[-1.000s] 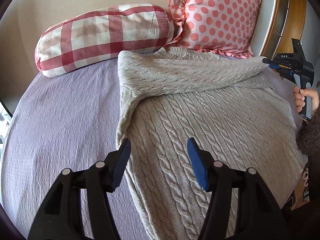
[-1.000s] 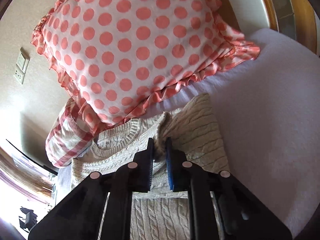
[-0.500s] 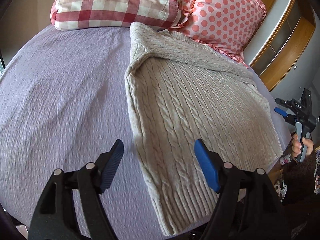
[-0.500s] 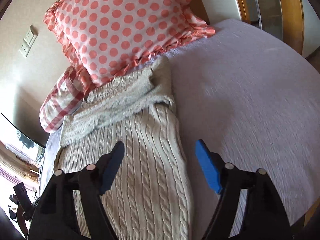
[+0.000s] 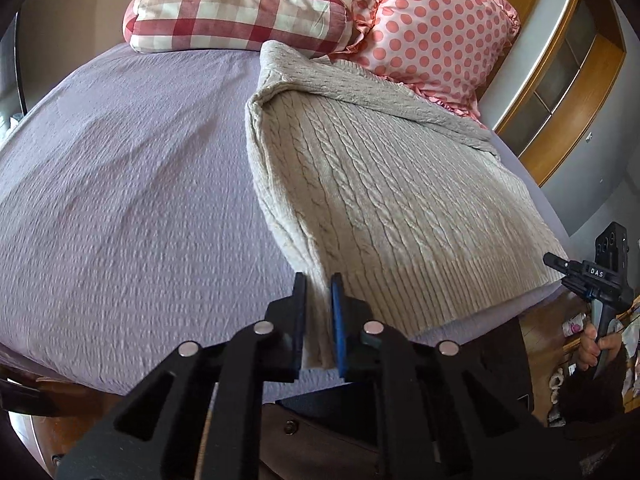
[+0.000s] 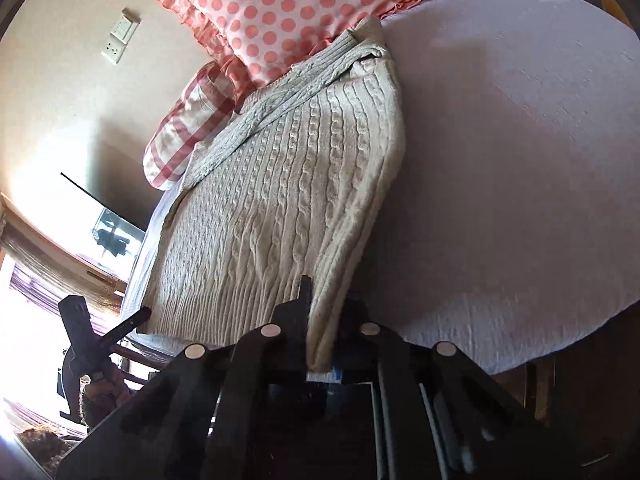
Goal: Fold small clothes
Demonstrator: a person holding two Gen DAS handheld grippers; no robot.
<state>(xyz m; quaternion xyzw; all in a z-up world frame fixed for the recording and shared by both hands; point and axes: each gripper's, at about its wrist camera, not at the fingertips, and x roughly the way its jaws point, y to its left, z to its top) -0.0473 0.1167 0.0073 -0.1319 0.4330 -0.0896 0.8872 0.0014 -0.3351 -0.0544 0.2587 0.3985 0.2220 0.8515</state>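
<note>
At the bed's (image 5: 120,208) edge, gripped sweater (image 5: 392,184) hem corners hide between both grippers' (image 5: 318,312) fingers.

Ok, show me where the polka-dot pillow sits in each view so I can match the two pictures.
Left wrist view: polka-dot pillow at the top right, behind the sweater.
Right wrist view: polka-dot pillow at the top centre, again beyond the sweater's far end.
Shared landmark: the checked pillow lies against it in both views.
</note>
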